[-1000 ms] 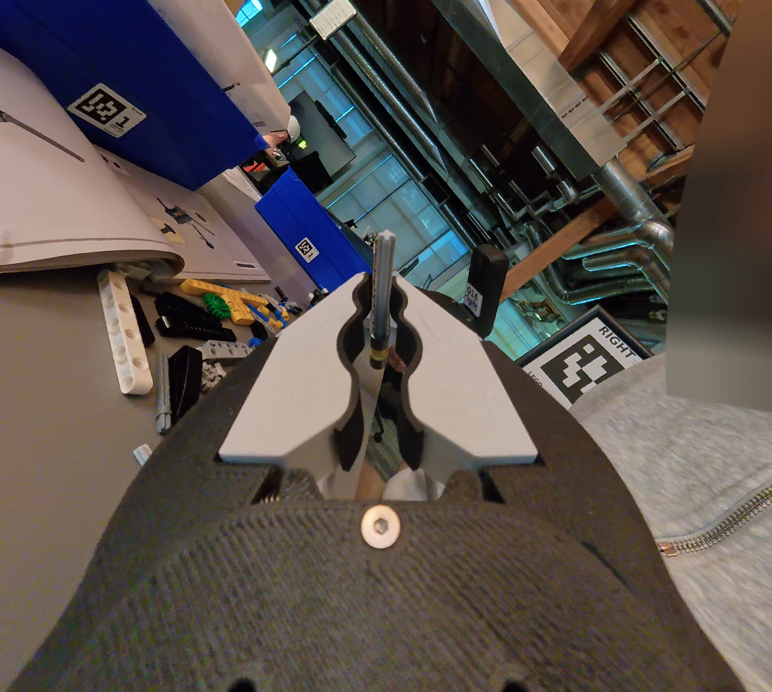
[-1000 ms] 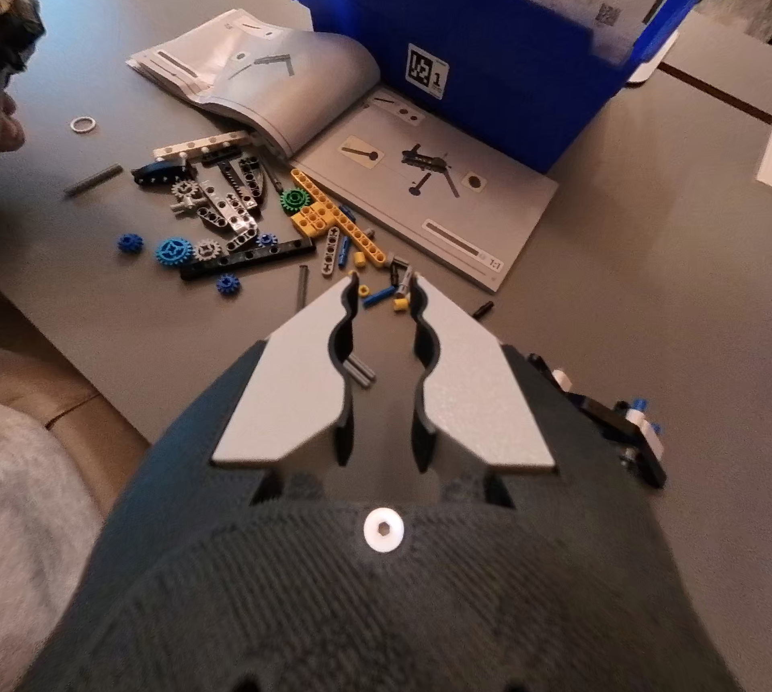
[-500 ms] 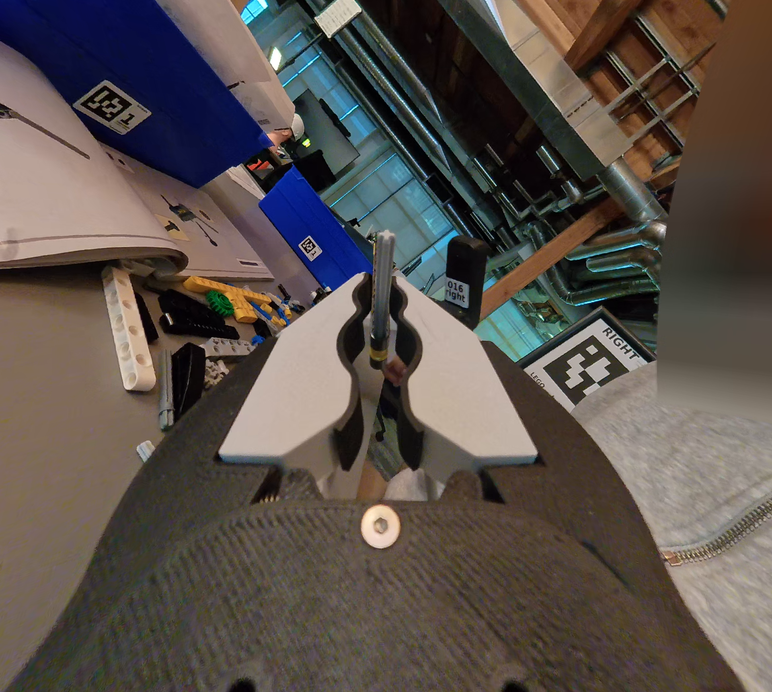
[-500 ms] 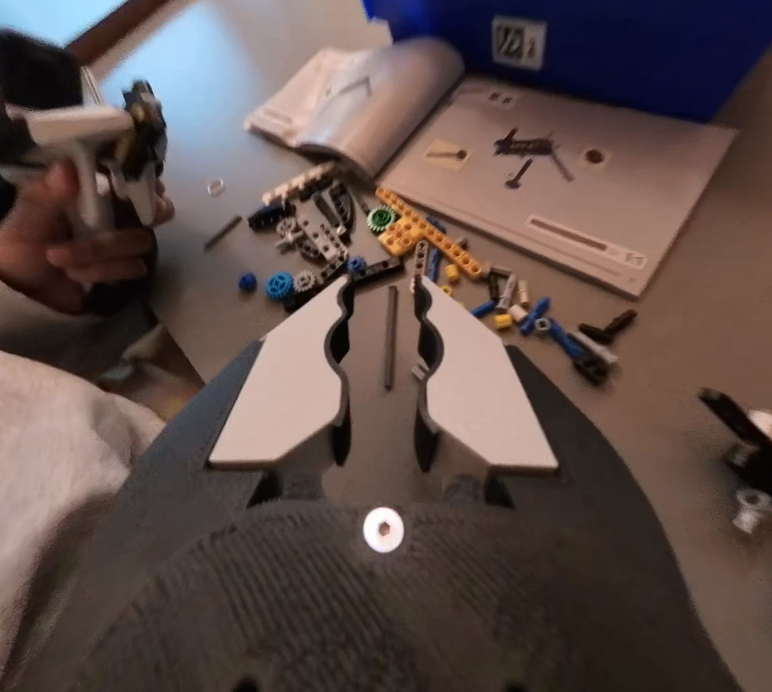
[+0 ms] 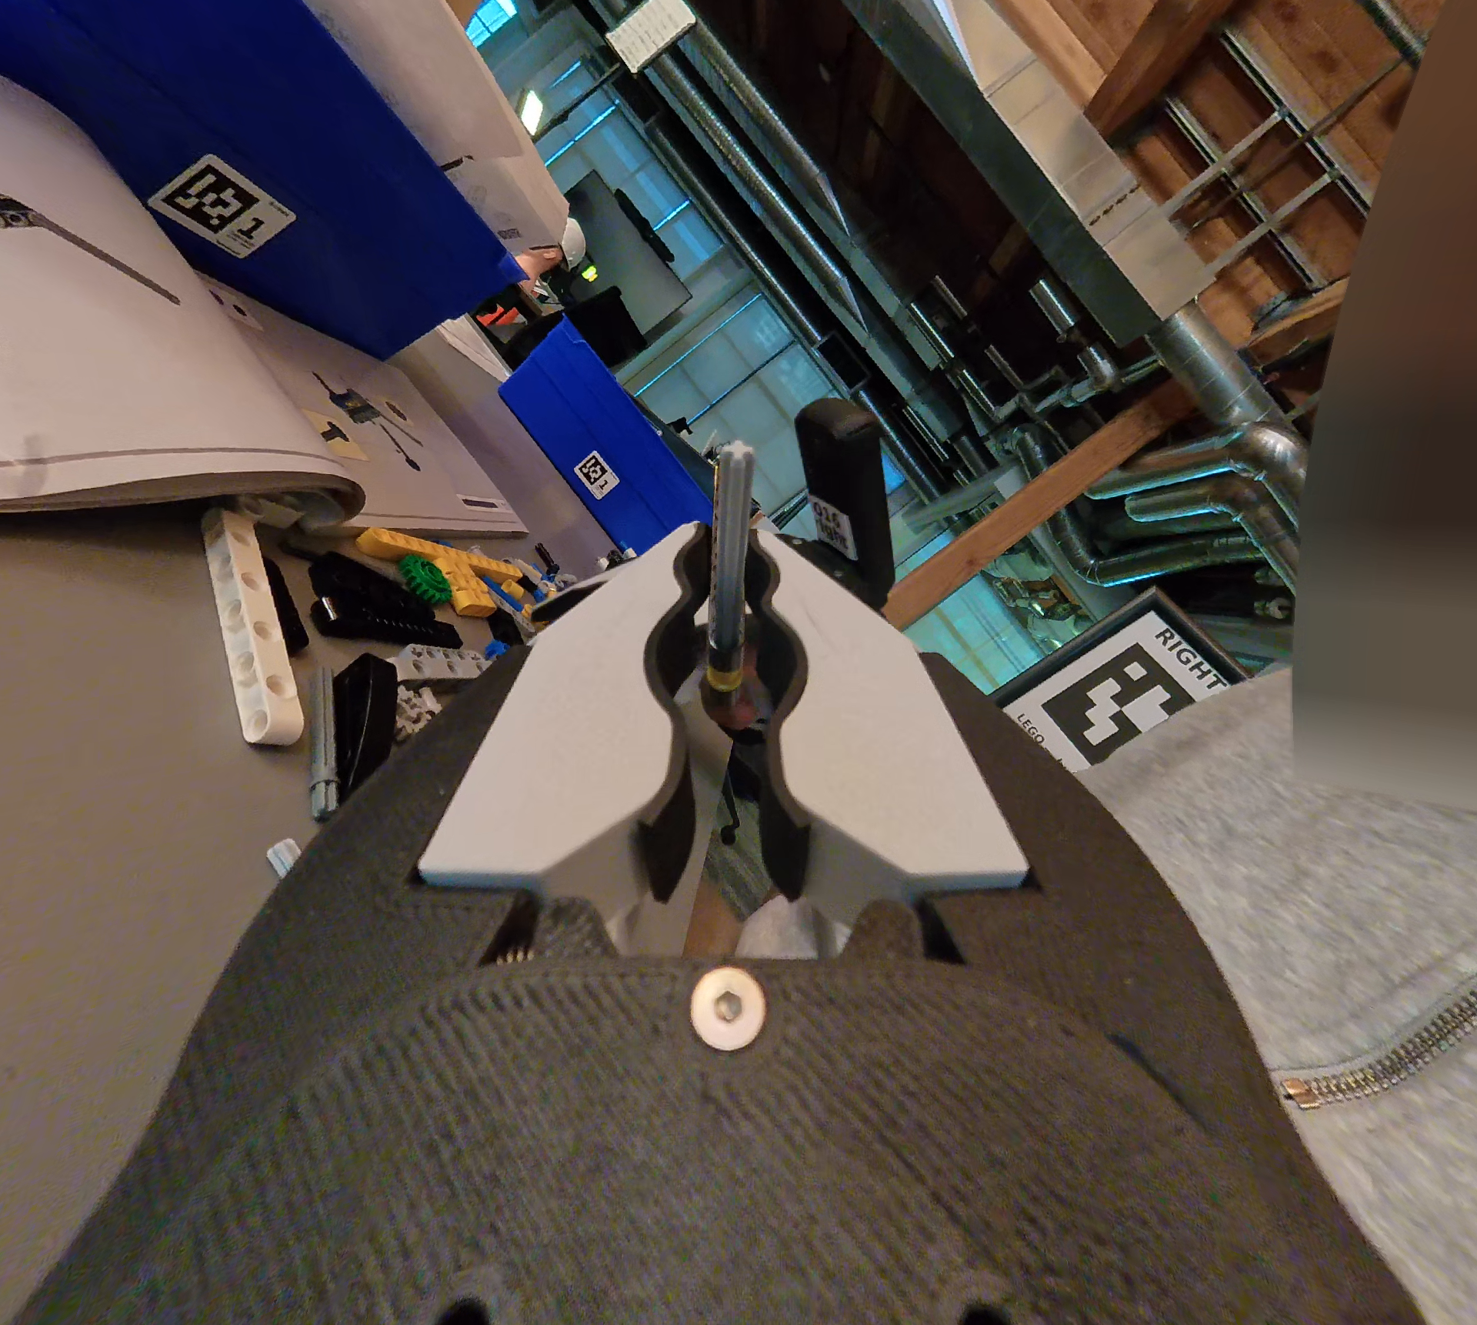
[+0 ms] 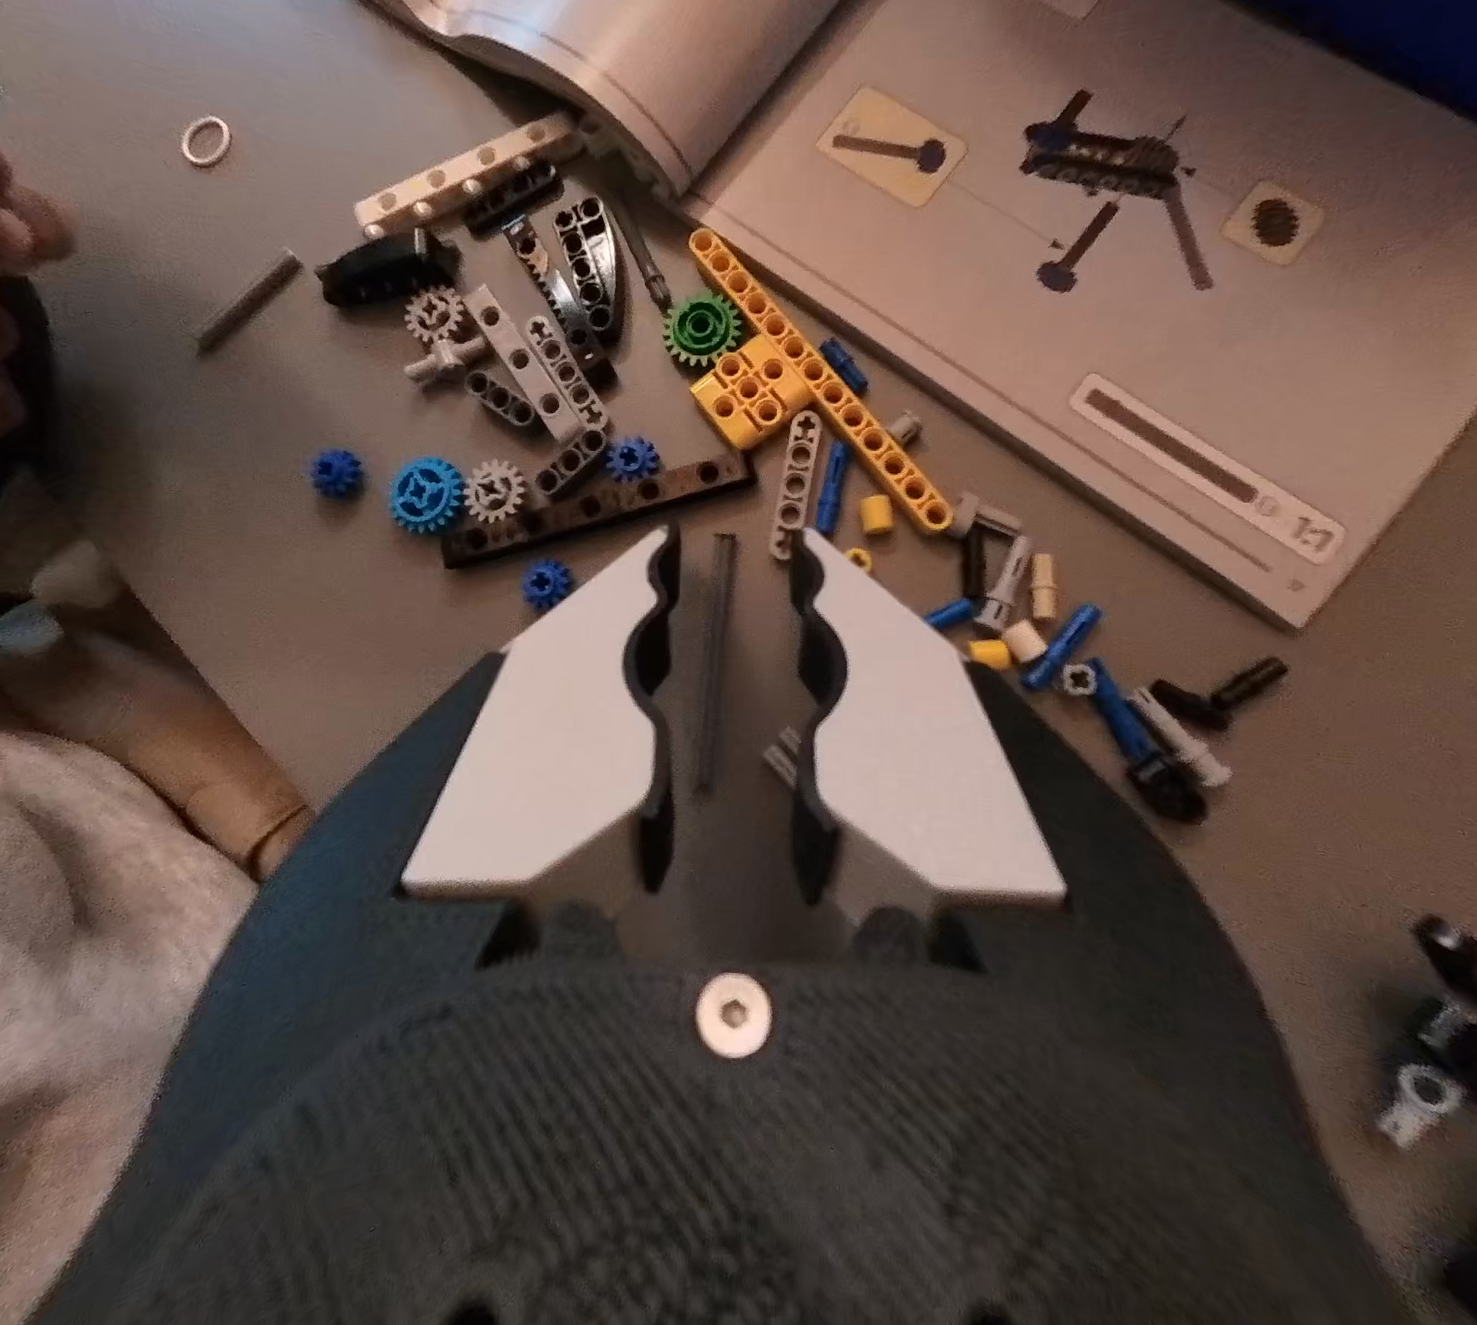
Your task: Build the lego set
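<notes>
Between my left gripper's (image 5: 729,551) fingers I'm clamping a light grey axle (image 5: 731,535), jaws closed on it, its tip sticking out past the fingertips and a yellow bush (image 5: 723,681) ringing its lower end. That gripper is tilted up off the grey table (image 5: 104,887), pointing toward ceiling ducts. Part of the other gripper's black handle (image 5: 843,487) shows just beyond the axle.

My right gripper (image 6: 735,551) hangs over the table with jaws apart, holding nothing. A dark grey axle (image 6: 715,655) lies on the table straight between the two fingers; contact can't be judged. Just ahead sits the loose parts pile: long black beam (image 6: 595,511), long yellow beam (image 6: 823,383) with a yellow block (image 6: 747,391) touching it, green gear (image 6: 703,327) beside those, a light blue gear (image 6: 426,493) and small dark blue gears near the black beam. Small blue, yellow and grey pins (image 6: 1031,615) are scattered to the right. A white beam (image 6: 467,175) pokes from under the open instruction booklet (image 6: 1079,295), which lies beyond the pile against a blue bin (image 5: 240,87). A partly built black piece (image 6: 1439,1047) sits at the right edge, blurred.
</notes>
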`<action>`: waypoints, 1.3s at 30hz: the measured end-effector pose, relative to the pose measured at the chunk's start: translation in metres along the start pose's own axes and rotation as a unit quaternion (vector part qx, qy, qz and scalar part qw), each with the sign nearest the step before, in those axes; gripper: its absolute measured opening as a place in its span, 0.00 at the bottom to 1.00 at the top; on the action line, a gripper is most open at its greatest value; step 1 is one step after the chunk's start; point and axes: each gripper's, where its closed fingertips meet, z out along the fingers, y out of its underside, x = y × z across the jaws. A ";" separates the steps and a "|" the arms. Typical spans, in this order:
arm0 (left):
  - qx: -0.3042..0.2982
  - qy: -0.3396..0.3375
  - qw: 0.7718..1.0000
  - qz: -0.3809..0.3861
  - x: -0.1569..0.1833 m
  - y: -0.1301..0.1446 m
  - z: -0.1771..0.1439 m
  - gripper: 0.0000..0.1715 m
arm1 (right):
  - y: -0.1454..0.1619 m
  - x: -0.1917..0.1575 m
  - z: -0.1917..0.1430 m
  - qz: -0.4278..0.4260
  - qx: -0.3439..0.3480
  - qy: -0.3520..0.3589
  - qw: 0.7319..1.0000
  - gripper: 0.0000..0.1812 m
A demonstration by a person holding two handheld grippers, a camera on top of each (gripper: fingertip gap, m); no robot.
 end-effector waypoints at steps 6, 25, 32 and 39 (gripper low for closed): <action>-0.001 0.000 1.000 -0.002 0.000 0.000 0.000 0.03 | 0.002 0.001 0.002 -0.011 -0.005 0.001 1.000 0.00; 0.000 0.002 1.000 -0.009 -0.001 0.000 0.000 0.03 | -0.043 -0.002 -0.045 0.051 0.171 -0.059 0.982 0.00; -0.003 0.002 1.000 -0.010 -0.002 0.001 0.001 0.03 | -0.047 0.001 -0.049 0.061 0.187 -0.053 0.979 0.00; -0.001 0.002 1.000 -0.011 -0.002 0.000 0.000 0.03 | -0.040 -0.002 -0.051 0.066 0.173 -0.060 0.981 0.00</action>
